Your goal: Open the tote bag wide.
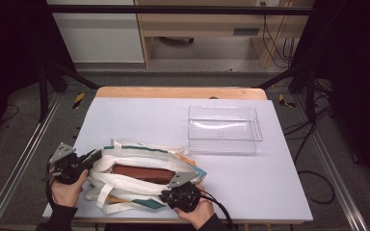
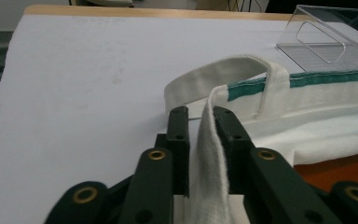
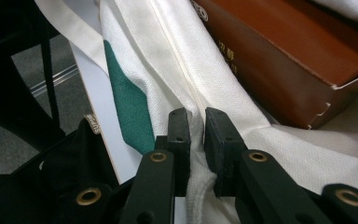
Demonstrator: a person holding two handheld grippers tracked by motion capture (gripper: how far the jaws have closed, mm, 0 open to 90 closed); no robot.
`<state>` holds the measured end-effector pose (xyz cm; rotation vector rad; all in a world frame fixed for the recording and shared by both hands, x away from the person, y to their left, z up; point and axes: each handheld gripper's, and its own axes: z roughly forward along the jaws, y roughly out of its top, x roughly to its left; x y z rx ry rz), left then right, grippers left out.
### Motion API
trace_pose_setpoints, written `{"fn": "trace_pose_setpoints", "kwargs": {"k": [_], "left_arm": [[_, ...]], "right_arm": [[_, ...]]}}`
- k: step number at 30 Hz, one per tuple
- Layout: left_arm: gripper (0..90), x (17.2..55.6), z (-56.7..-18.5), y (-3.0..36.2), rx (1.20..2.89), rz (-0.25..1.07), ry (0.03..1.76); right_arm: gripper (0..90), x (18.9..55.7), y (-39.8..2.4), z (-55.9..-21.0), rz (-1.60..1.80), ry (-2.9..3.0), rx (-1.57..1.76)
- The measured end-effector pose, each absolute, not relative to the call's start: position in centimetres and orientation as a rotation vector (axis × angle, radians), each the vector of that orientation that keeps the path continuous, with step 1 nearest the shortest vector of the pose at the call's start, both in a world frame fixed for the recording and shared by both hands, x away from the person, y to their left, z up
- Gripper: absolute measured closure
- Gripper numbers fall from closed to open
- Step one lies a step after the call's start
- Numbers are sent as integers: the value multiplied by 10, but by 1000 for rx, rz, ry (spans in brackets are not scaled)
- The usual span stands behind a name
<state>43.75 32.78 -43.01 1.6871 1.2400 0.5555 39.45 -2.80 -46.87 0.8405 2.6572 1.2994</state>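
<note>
A white tote bag (image 1: 125,185) with green trim lies flat near the table's front edge. Inside its open mouth sits a brown box (image 1: 142,173). My left gripper (image 1: 94,156) is at the bag's left end, and in the left gripper view the left gripper (image 2: 200,116) is shut on an upright fold of the bag's rim (image 2: 205,158). My right gripper (image 1: 176,185) is at the bag's near right side. In the right gripper view the right gripper (image 3: 196,116) pinches white fabric (image 3: 177,60) just beside the brown box (image 3: 289,60).
A clear plastic container (image 1: 225,130) stands empty on the white table top (image 1: 139,115), behind and right of the bag. The same clear container (image 2: 331,42) sits at the top right in the left gripper view. The table's front edge is close under both hands.
</note>
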Motion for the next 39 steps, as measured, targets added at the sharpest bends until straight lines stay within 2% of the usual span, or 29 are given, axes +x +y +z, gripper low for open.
{"fn": "trace_pose_setpoints", "kwargs": {"k": [2, 4, 5, 7, 9, 12, 14, 19, 24, 34, 37, 39], "left_arm": [[739, 437, -429, 328, 1686, 556, 1238], [615, 435, -425, 329, 1677, 583, 1233], [615, 434, -423, 329, 1672, 586, 1232], [558, 425, -409, 331, 1625, 624, 1193], [554, 421, -404, 331, 1613, 632, 1181], [583, 411, -392, 328, 1597, 642, 1141], [676, 406, -387, 321, 1614, 621, 1122], [799, 399, -389, 290, 1739, 571, 1063], [836, 396, -415, 271, 1896, 545, 1042], [899, 386, -433, 276, 1962, 483, 1046], [900, 383, -435, 277, 1961, 475, 1040], [900, 381, -435, 277, 1967, 474, 1037]], "right_arm": [[806, 394, -28, -469, 1298, 2655, 841], [790, 395, -29, -466, 1318, 2657, 843], [790, 395, -29, -466, 1318, 2657, 843], [738, 395, -33, -458, 1345, 2646, 822], [713, 394, -35, -454, 1365, 2629, 825], [685, 395, -44, -437, 1450, 2550, 809], [668, 396, -52, -423, 1475, 2471, 803], [656, 407, -59, -413, 1456, 2376, 833], [646, 417, -53, -418, 1379, 2367, 849], [581, 433, -37, -430, 1249, 2368, 873], [600, 437, -34, -435, 1202, 2381, 872], [660, 438, -32, -437, 1167, 2380, 858]]}}
